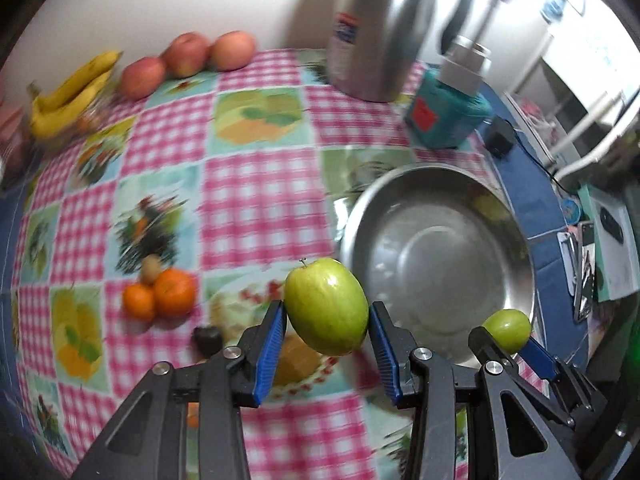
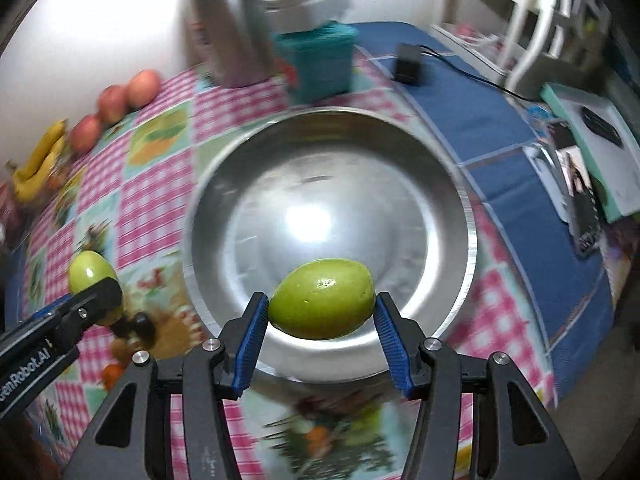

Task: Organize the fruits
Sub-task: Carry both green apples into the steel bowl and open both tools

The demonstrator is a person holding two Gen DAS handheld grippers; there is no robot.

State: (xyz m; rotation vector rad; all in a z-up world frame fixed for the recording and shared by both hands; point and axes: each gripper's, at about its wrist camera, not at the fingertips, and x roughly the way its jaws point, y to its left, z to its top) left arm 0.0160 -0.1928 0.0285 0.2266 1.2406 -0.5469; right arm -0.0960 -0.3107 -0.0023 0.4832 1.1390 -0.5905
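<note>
Standing at the back of the desk [image 1: 256, 184], against the white wall: a steel kettle [image 1: 376, 28] with a black handle. Sitting just right of it: a teal box [image 1: 448, 116] carrying a small grey-white block on top. Lying beyond, on the blue cloth [image 2: 472, 120]: a small black adapter [image 2: 408, 65], its cable trailing right. Resting near the right edge: a pale green box [image 2: 600, 148] overlapping some printed cards [image 2: 576, 184]. Covering the desk: a pink checked fruit-print cloth.

We are in a home: a fruit-print checked tablecloth [image 1: 256, 184], a steel kettle [image 1: 380, 28] and bananas [image 1: 72, 92] suggest it.
</note>
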